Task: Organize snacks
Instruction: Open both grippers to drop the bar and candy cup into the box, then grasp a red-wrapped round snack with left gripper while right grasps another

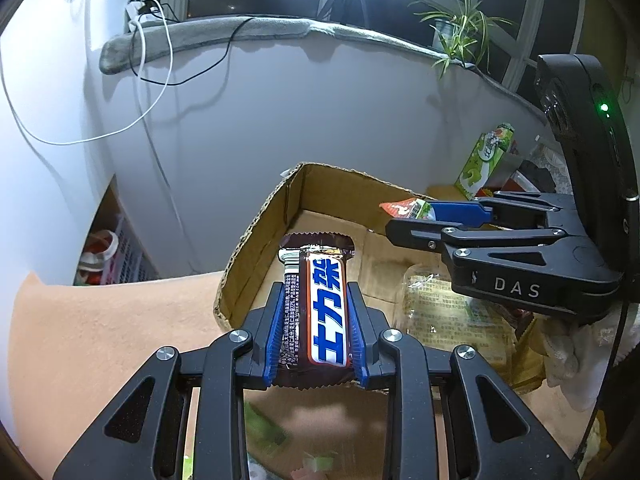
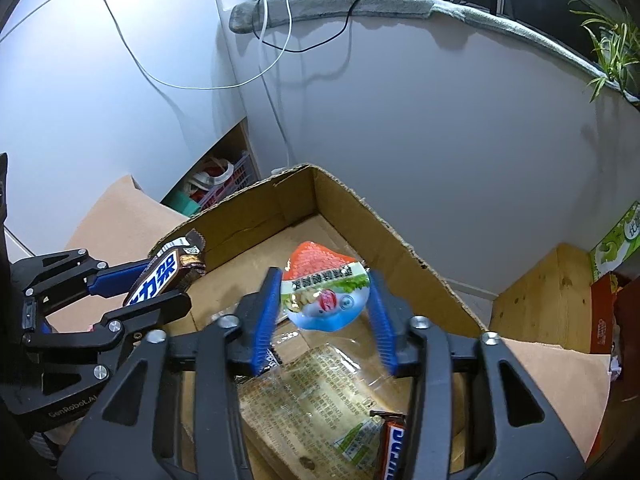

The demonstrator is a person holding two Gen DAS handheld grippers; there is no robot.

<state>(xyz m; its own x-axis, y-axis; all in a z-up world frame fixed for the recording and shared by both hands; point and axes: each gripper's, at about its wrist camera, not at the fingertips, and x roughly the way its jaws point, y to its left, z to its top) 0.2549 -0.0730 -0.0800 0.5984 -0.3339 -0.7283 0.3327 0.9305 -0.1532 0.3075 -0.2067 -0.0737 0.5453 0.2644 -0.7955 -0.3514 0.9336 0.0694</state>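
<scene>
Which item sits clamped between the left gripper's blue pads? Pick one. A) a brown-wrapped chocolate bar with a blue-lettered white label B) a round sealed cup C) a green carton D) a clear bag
A: the left gripper pinches the brown-wrapped chocolate bar over the open cardboard box.

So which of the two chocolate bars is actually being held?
The brown bar with blue characters, clamped in the left gripper above the cardboard box. The other bar lies loose inside.
</scene>
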